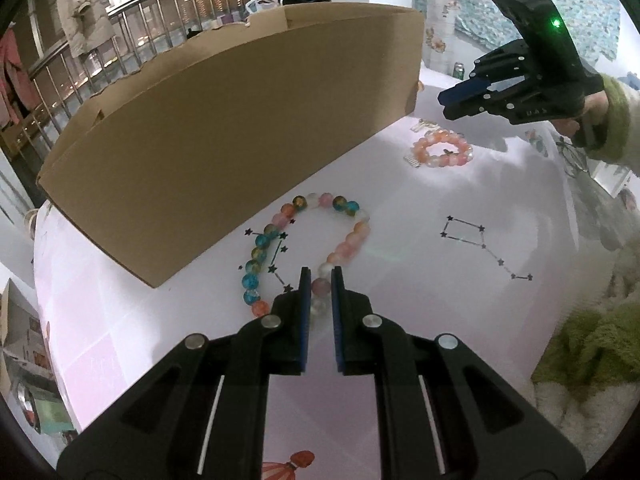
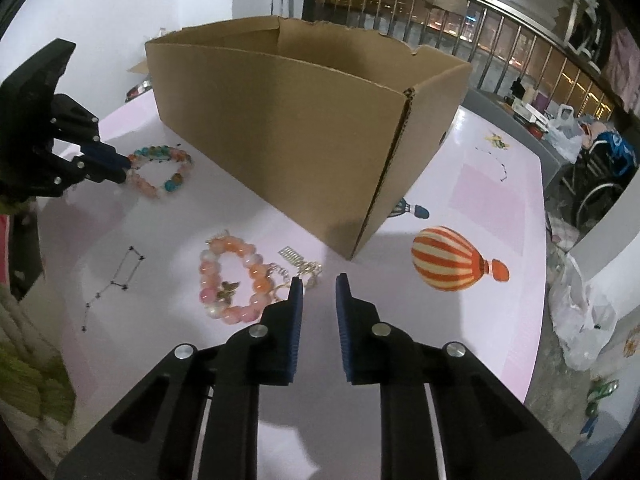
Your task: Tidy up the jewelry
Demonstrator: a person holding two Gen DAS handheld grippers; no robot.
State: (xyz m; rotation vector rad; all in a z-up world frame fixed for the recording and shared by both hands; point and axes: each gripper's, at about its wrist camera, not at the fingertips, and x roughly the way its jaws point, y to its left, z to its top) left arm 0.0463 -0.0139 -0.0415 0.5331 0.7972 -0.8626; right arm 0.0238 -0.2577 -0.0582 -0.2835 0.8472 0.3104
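A multicolour bead bracelet (image 1: 264, 240) (image 2: 174, 184) lies on the pink-white table (image 2: 480, 200) in front of an open cardboard box (image 1: 240, 120) (image 2: 300, 128). My left gripper (image 1: 321, 274) (image 2: 124, 170) is shut on one pale pink bead at the bracelet's near side. A pink-orange bead bracelet (image 1: 420, 150) (image 2: 208, 276) with a small gold charm lies further right, with gold hair pieces (image 2: 294, 258) beside it. My right gripper (image 2: 318, 280) (image 1: 442, 102) hovers just right of that bracelet. Its jaws stand narrowly apart with nothing between them.
The box's near corner stands just beyond the right gripper. The tablecloth carries constellation prints and a striped balloon print (image 2: 448, 258). A white plastic bag (image 2: 580, 320) lies off the table's right edge, a wheelchair (image 2: 600, 168) behind it. A green sleeve (image 1: 616, 120) holds the right gripper.
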